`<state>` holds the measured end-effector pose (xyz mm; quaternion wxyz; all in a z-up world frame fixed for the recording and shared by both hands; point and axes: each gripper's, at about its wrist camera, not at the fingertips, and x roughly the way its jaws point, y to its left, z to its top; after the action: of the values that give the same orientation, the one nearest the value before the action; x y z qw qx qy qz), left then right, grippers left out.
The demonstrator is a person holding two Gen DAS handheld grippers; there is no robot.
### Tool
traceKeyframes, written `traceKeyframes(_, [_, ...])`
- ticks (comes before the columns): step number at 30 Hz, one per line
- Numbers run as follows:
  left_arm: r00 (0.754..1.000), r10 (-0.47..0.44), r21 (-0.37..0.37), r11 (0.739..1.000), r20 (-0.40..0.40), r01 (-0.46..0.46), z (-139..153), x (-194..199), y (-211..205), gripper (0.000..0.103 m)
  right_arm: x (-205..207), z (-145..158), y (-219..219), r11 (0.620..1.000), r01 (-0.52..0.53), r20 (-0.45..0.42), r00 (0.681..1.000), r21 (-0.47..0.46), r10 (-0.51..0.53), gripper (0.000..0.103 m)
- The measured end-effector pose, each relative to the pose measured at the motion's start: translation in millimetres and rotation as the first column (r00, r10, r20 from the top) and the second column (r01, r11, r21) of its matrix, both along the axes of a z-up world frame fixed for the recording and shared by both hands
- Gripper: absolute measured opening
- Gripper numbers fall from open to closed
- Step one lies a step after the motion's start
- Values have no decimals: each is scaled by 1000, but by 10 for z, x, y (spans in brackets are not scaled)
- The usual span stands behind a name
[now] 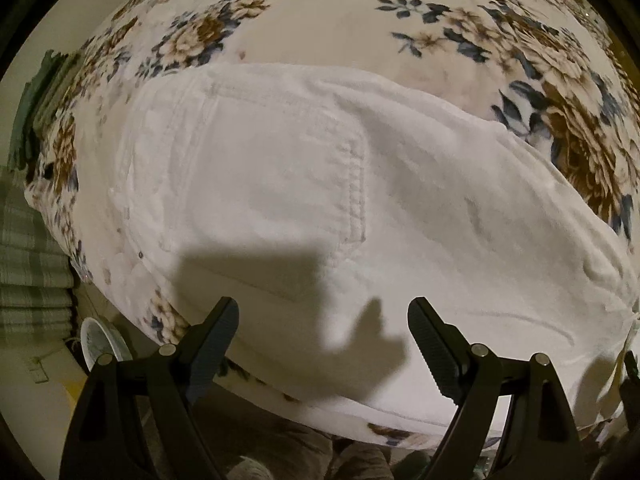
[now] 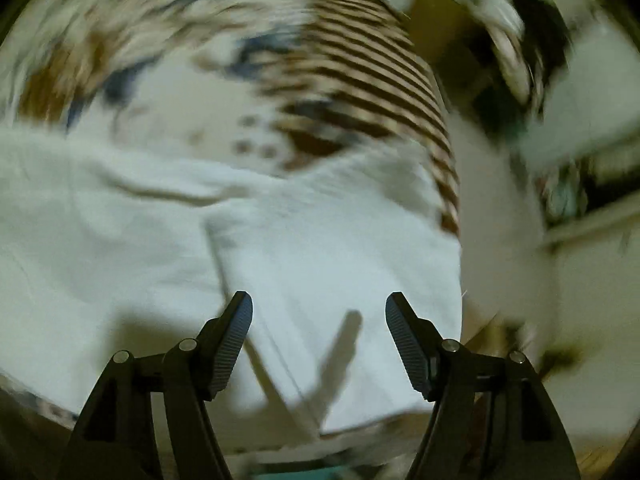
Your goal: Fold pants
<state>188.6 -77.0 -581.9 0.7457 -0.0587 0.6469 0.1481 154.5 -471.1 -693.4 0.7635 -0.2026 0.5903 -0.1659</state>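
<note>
White pants (image 1: pixel 304 200) lie flat on a floral blanket (image 1: pixel 360 28), back pocket up, stretching from the left to the right edge of the left wrist view. My left gripper (image 1: pixel 322 312) hangs above the near part of the pants, jaws wide apart with nothing between them. In the blurred right wrist view the pants (image 2: pixel 312 248) show a folded layer with a seam running toward the camera. My right gripper (image 2: pixel 319 306) is open just above that cloth, and its pads touch nothing.
The blanket (image 2: pixel 132 52) covers a bed whose near edge runs below the pants. A striped cloth (image 2: pixel 372 76) lies beyond the pants on the right. Folded green-checked fabric (image 1: pixel 32 256) and a white round object (image 1: pixel 98 344) sit left of the bed. Shelves and clutter (image 2: pixel 568 168) stand at the right.
</note>
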Motion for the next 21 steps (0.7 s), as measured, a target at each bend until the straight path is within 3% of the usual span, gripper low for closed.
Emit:
traceKeyframes(3, [1000,10,-12,1000,-13,-10,-24,25,15,86,46,-171,-91,995,-11,-42,999,-99,7,69])
traceKeyframes(4, [1000,15,-17,1000,-16,-15,-11,82,62,86,63,-167,-146,995,27,-26,999,-99,-29,61])
traceKeyframes(5, [1000,19,-22,1000,-18,-20,-16,84,80,86,51,-140,-258,992,78,-10,997,-97,-80,32])
traceKeyframes(6, [1000,26,-27,999,-17,-27,-17,76,102,86,18,-83,-487,980,183,11,983,-79,-183,16])
traceKeyframes(7, [999,30,-31,999,-16,-31,-13,69,116,86,-52,-59,-647,961,274,23,962,-41,-273,7])
traceKeyframes(8, [999,35,-34,999,-17,-36,-23,59,137,86,-143,3,-1007,910,413,27,910,30,-414,7])
traceKeyframes(9, [999,43,-40,998,-21,-44,-41,46,160,86,-283,35,-1410,822,560,12,826,107,-564,7])
traceKeyframes(10, [998,50,-47,998,-25,-51,-57,32,184,86,-412,33,-1644,754,639,-3,763,151,-646,7])
traceKeyframes(11, [998,61,-56,996,-31,-63,-83,10,219,86,-598,1,-2020,633,744,-48,655,215,-754,7])
traceKeyframes(12, [997,72,-66,995,-39,-74,-104,-8,244,86,-733,-41,-2254,544,793,-94,585,275,-805,7])
traceKeyframes(13, [995,84,-75,993,-49,-87,-130,-32,277,86,-835,-55,-2394,480,814,-125,541,327,-832,11])
traceKeyframes(14, [994,94,-83,992,-59,-99,-152,-53,310,86,-962,-61,-2565,386,834,-164,478,395,-863,19])
traceKeyframes(15, [992,106,-92,989,-68,-112,-170,-82,343,86,-1046,-13,-2635,343,844,-180,444,412,-878,39])
traceKeyframes(16, [992,110,-94,989,-69,-116,-175,-105,355,86,-1079,53,-2645,333,841,-176,439,426,-881,47])
traceKeyframes(18, [992,108,-85,990,-71,-114,-177,-152,383,86,-987,277,-2488,420,766,-117,534,487,-838,49])
traceKeyframes(19, [992,103,-78,991,-73,-109,-183,-158,404,86,-908,367,-2316,503,721,-83,606,477,-791,56])
traceKeyframes(20, [992,100,-74,992,-74,-105,-192,-168,418,86,-730,478,-2090,621,644,-35,706,446,-707,62])
traceKeyframes(21, [993,95,-69,993,-75,-100,-201,-183,428,86,-606,530,-1847,704,573,-2,776,420,-630,63])
